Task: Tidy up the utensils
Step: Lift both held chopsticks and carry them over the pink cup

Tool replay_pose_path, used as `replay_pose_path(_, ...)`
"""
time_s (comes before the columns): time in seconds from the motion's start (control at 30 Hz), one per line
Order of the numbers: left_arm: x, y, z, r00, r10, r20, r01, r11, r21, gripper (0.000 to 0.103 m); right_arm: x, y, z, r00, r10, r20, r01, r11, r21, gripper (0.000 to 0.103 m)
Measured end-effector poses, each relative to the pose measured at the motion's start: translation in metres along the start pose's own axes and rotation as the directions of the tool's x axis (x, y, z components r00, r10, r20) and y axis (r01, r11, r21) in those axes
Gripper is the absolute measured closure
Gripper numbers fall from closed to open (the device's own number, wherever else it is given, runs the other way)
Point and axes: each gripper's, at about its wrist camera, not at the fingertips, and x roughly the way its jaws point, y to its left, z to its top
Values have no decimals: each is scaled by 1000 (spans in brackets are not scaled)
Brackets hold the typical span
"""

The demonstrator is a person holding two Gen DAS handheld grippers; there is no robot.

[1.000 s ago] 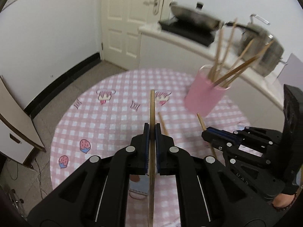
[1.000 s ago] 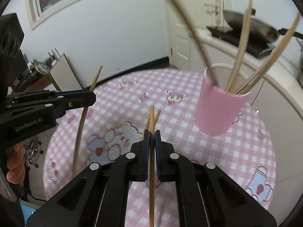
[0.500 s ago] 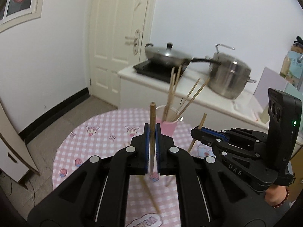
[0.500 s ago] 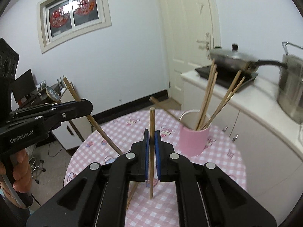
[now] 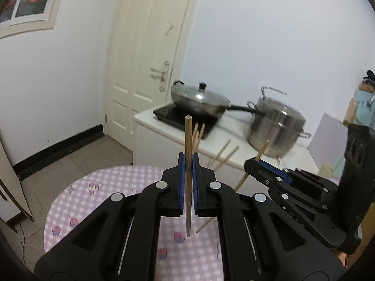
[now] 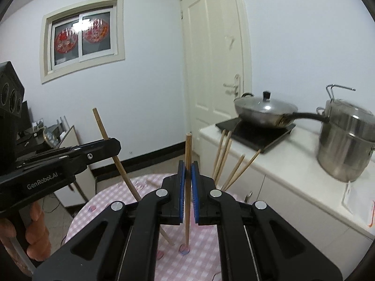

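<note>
My left gripper (image 5: pixel 188 161) is shut on a wooden chopstick (image 5: pixel 188 140) that stands upright between its blue pads, well above the table. My right gripper (image 6: pixel 187 168) is shut on a second upright chopstick (image 6: pixel 188 149). Each gripper also shows in the other view: the right one (image 5: pixel 252 164) with its tilted chopstick (image 5: pixel 262 148), the left one (image 6: pixel 114 144) with its chopstick (image 6: pixel 100 124). Several chopsticks (image 6: pixel 225 154) (image 5: pixel 222 154) stick up behind the gripper bodies; the pink cup that holds them is hidden.
The round table has a pink checked cloth (image 5: pixel 112 182) (image 6: pixel 110 196). A white counter (image 5: pixel 234 154) behind it carries a lidded pan (image 5: pixel 199 99) on a black hob and a steel pot (image 5: pixel 276 126). A cream door (image 5: pixel 150 46) is at the back.
Both grippers have risen and tilted up with their chopsticks. The pink cup has dropped out of sight behind the gripper bodies; only its chopstick tops show.
</note>
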Motion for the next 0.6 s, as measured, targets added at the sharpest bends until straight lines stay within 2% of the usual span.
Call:
replay_pose_path(0.33, -5, 10, 36, 987, 54, 150, -51, 998, -24, 97, 16, -16, 24, 996, -24, 84, 23, 1000, 18, 99)
replay_pose_path(0.6, -11, 33, 49, 978, 81, 190, -74, 996, -42, 97, 35, -14, 32, 993, -43, 110, 44, 999, -6, 99)
